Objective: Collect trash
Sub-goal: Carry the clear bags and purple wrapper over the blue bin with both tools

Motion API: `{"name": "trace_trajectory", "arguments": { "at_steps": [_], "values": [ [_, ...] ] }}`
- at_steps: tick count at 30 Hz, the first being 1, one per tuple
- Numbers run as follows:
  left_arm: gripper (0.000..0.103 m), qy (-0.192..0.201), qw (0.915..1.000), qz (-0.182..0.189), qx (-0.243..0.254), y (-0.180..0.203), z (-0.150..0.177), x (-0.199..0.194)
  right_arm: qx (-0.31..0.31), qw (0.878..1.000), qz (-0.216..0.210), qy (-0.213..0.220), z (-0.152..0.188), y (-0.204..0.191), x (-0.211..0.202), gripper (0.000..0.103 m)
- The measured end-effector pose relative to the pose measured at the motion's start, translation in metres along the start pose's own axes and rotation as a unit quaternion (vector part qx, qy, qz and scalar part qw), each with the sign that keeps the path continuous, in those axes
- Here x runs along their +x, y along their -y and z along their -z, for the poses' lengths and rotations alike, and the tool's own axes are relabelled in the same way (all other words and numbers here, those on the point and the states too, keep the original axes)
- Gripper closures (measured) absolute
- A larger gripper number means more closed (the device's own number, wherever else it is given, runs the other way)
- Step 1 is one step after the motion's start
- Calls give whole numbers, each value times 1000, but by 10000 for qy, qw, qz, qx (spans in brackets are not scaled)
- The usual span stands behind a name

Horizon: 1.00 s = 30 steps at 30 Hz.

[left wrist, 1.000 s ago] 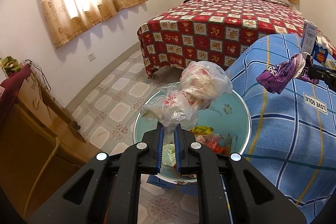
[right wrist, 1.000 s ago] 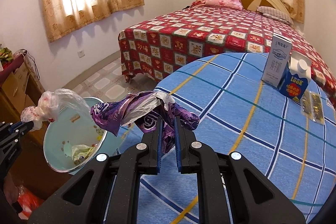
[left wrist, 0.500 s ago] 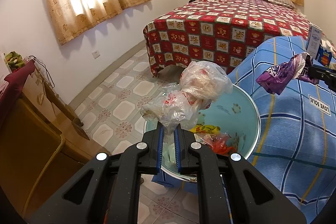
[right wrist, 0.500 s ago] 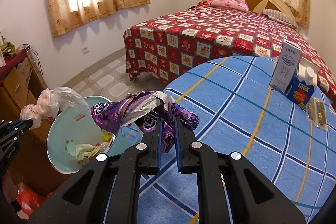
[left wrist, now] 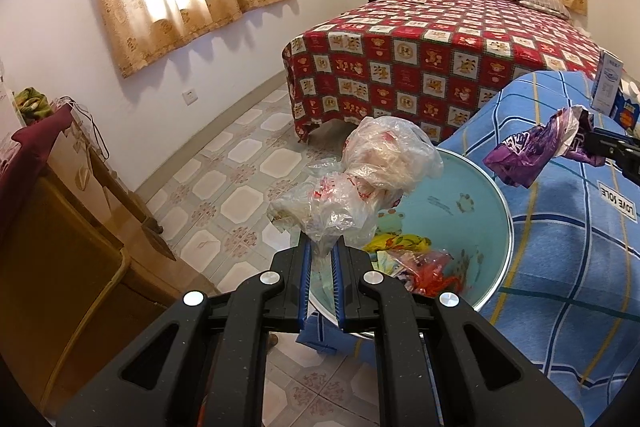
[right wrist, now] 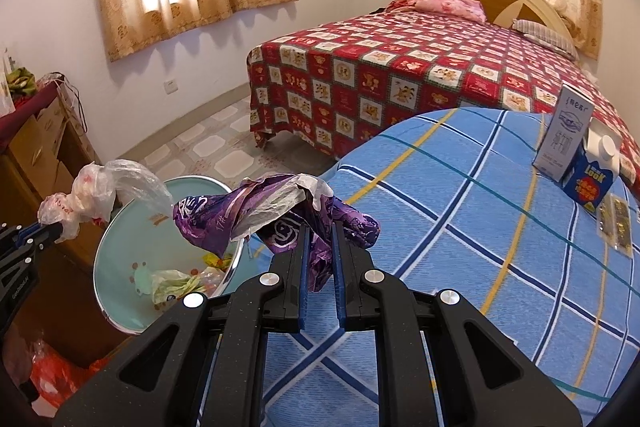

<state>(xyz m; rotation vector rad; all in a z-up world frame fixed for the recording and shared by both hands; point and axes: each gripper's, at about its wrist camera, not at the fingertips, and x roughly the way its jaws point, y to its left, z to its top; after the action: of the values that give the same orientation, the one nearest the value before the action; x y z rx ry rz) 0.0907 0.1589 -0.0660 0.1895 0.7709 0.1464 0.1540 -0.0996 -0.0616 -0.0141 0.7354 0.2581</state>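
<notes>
Left fingers clamped on clear plastic bag, right fingers on purple wrapper, over bin.

A red patchwork bed, two cartons on a blue checked cloth.

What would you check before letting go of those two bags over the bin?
1. Left tool grips the clear plastic bag: ok, pinched shut on it.
2. Right tool grips the purple wrapper: ok, pinched shut on it.
3. Clear bag is above the bin opening: ok in the left view, it hangs over the near rim.
4. Purple wrapper is above the bin: not ok, only its tip overlaps the rim; most hangs over the blue cloth.
5. Room in the bin: ok, trash covers only the bottom.
6. Cartons on the cloth out of the way: ok.
</notes>
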Motion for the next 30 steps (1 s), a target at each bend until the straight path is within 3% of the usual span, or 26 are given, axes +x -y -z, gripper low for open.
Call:
{"name": "trace_trajectory", "arguments": {
  "at_steps": [30],
  "values": [
    [94, -76, 9994, -225, -268, -27, 2, 6, -361, 9992, -186, -67, -8, -41, 20, 92]
  ]
}}
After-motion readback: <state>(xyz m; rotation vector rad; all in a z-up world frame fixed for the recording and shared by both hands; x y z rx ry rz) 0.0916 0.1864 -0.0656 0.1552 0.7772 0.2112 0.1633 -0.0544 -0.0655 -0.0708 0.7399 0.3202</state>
